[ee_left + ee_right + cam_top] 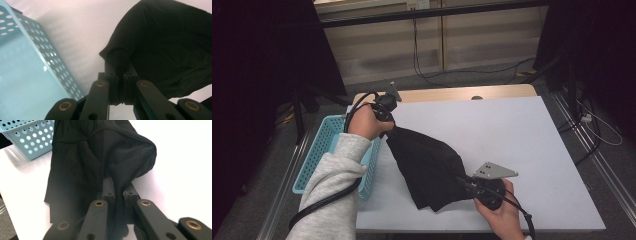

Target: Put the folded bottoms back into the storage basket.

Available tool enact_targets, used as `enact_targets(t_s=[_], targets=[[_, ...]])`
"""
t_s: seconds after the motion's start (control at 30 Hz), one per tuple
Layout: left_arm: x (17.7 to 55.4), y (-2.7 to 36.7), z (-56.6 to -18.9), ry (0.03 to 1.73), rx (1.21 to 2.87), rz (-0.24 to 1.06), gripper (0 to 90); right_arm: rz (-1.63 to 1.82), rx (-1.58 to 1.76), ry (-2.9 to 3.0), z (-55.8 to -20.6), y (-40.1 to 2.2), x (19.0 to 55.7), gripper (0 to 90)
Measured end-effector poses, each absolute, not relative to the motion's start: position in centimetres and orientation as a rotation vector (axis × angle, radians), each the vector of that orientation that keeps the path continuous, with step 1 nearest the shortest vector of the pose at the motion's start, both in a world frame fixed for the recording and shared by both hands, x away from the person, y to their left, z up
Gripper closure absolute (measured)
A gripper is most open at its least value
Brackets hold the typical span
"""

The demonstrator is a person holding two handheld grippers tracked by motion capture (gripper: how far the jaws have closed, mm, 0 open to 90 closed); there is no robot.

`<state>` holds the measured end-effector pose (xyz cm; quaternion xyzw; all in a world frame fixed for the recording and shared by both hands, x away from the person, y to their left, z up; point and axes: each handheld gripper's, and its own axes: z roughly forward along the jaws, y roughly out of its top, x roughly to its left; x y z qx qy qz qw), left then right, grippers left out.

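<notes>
A black cloth garment (427, 167) hangs stretched between my two grippers over the white table (532, 145). My left gripper (388, 124) is raised near the table's left edge and is shut on the cloth's upper corner (120, 60). Lower and nearer the front edge, my right gripper (463, 182) is shut on the other end of the black cloth (100, 157), whose folds bunch between the jaws. The cloth's lower part rests on the table.
A light blue perforated basket (319, 150) stands off the table's left edge, right beside my left hand; its wall (37, 50) and its corner (27, 137) are close to the cloth. Cables lie on the floor behind the table (447, 77).
</notes>
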<state>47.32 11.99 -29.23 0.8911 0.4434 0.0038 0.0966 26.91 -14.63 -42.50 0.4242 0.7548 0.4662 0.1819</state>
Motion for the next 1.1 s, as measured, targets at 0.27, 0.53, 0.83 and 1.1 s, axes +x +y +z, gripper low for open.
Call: enact_targets(t_s=[0.27,0.53,0.83,1.1], targets=[[47.5,12.2,-27.5,1.317,2.640,0.042,85.8,1.339,1.177,2.109,-41.9,-14.2,27.1,84.0],[47.7,12.9,-26.0,1.324,2.632,0.049,85.7,1.383,1.146,2.069,-41.4,-13.5,27.4,84.0],[47.7,13.2,-23.7,1.336,2.650,0.089,85.7,1.422,1.108,2.051,-40.4,-12.8,27.5,84.0],[47.9,13.8,-21.8,1.345,2.646,0.106,85.8,1.461,1.081,2.029,-39.1,-12.2,27.7,84.0]])
